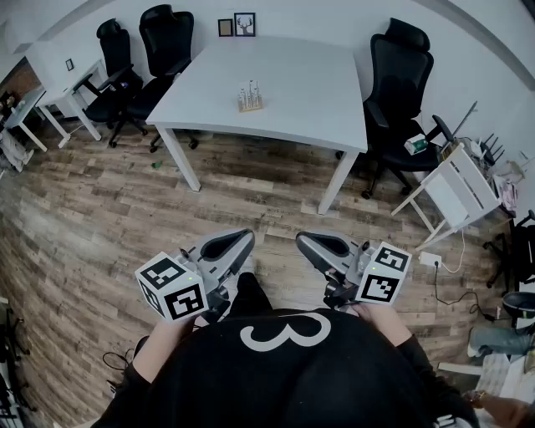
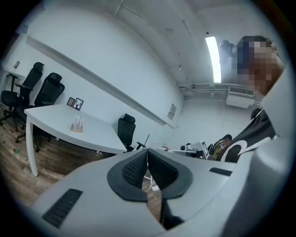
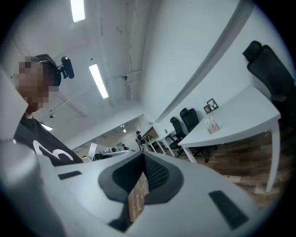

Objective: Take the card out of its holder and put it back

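The small wooden card holder (image 1: 250,100) with upright cards stands near the middle of the white table (image 1: 292,92), far ahead of me. It also shows small in the left gripper view, card holder (image 2: 77,125), and in the right gripper view, card holder (image 3: 212,125). Both grippers are held close to the person's body, well short of the table. My left gripper (image 1: 241,240) is shut with nothing between its dark pads (image 2: 138,167). My right gripper (image 1: 308,241) has its tips together and holds nothing, its pads (image 3: 155,173) bare.
Black office chairs (image 1: 163,42) stand at the table's far left and another chair (image 1: 399,75) at its right. Two small picture frames (image 1: 236,25) lean on the wall. A white rack (image 1: 456,188) and cables lie at the right. Wooden floor (image 1: 125,217) lies between me and the table.
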`<state>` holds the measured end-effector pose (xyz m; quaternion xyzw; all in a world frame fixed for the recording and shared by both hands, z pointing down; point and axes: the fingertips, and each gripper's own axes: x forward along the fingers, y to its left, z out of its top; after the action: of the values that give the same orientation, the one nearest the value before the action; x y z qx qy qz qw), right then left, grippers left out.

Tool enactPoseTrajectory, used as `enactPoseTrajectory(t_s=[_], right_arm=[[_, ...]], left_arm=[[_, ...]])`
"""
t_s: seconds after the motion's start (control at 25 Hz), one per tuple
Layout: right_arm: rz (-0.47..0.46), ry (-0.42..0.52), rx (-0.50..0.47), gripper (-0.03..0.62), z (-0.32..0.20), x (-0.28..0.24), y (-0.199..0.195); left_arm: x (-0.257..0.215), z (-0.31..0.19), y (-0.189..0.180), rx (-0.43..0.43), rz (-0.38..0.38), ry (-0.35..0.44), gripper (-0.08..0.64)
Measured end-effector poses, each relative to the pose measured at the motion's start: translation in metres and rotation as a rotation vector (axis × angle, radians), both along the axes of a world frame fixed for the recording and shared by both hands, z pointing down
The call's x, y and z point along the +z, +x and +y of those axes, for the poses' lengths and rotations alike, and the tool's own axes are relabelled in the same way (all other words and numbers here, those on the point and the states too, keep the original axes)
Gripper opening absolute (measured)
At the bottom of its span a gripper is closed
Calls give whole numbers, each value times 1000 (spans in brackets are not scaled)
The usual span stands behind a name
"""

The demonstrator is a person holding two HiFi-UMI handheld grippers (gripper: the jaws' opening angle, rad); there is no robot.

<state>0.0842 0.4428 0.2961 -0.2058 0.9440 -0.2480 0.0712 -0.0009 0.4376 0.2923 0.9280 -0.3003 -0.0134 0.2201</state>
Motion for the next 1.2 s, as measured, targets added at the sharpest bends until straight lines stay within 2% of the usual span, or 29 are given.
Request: enactPoseTrajectory(t_s=[0.44, 0.68, 1.04, 1.2], right_arm=[[-6, 5, -8, 6, -17, 4, -4], [-9, -3, -16, 6, -46, 3, -5], [-17, -35, -13, 6, -124, 11, -9], [-29, -55, 9, 6, -174, 13, -10]], left_arm=[[5, -18, -6, -16, -3, -4, 14], [4, -49, -3, -5, 5, 0, 14], [15, -127, -11, -10, 12, -36, 14], [17, -178, -19, -6, 0, -49, 14]])
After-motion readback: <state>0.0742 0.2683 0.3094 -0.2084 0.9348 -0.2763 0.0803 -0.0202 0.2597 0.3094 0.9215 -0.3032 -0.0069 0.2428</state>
